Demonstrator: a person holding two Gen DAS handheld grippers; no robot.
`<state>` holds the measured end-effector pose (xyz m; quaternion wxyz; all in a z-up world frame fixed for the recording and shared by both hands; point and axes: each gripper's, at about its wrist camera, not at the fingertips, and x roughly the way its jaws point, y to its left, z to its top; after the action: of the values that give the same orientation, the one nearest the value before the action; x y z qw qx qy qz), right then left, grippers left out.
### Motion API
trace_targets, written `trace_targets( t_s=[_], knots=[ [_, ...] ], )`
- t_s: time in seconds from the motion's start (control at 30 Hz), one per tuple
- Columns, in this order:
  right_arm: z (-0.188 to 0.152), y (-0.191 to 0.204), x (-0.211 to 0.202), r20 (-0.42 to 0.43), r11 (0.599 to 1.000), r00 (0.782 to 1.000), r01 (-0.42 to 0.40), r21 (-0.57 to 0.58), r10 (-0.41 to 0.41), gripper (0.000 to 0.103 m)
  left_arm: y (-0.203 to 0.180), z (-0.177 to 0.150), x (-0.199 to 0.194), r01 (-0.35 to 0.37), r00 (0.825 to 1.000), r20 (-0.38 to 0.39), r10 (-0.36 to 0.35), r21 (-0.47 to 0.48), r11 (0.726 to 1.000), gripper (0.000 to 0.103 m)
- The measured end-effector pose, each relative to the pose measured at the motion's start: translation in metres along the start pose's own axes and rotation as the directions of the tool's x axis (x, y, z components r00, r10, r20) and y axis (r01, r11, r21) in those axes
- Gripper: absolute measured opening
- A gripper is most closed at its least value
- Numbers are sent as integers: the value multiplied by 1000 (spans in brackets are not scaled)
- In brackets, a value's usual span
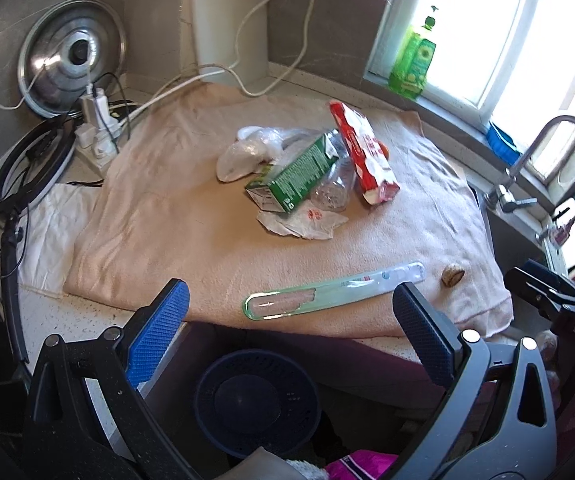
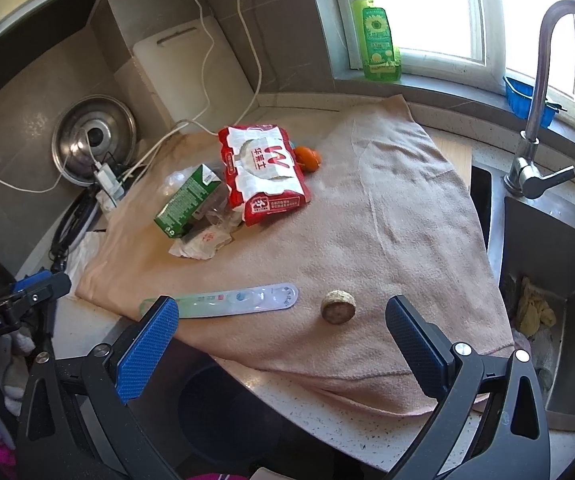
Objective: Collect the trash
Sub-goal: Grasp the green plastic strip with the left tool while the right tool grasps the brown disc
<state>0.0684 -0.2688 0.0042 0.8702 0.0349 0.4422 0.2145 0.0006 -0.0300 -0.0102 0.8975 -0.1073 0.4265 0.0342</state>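
Observation:
A pile of trash lies on a beige towel: a green carton, a red and white snack bag, a clear plastic bottle, a clear bag, a crumpled white wrapper and an orange bit. Nearer the front edge lie an empty toothbrush blister pack and a small brown round scrap. A dark round bin stands below the counter. My left gripper and right gripper are open and empty, short of the front edge.
A pot lid, power strip with cables and white cutting board stand at the back left. A green soap bottle stands on the windowsill. A faucet and sink are at the right.

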Motion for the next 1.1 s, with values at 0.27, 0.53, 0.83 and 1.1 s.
trace_targets(
  t_s=[0.27,0.53,0.83,1.1],
  knots=[
    [-17,-23,22,-67,999,997,35,22,-33,101,-26,-4,40,53,994,-108,-31,201,978,90],
    [-21,-40,40,-116,999,993,39,35,-35,91,-49,-10,97,99,967,-255,-2,368,924,74],
    [-21,-53,57,-162,999,987,14,38,-7,81,-65,-8,138,126,939,-338,60,502,855,69],
    [-22,-56,68,-180,999,984,0,41,7,80,-73,-5,166,143,918,-383,102,559,817,69]
  ],
)
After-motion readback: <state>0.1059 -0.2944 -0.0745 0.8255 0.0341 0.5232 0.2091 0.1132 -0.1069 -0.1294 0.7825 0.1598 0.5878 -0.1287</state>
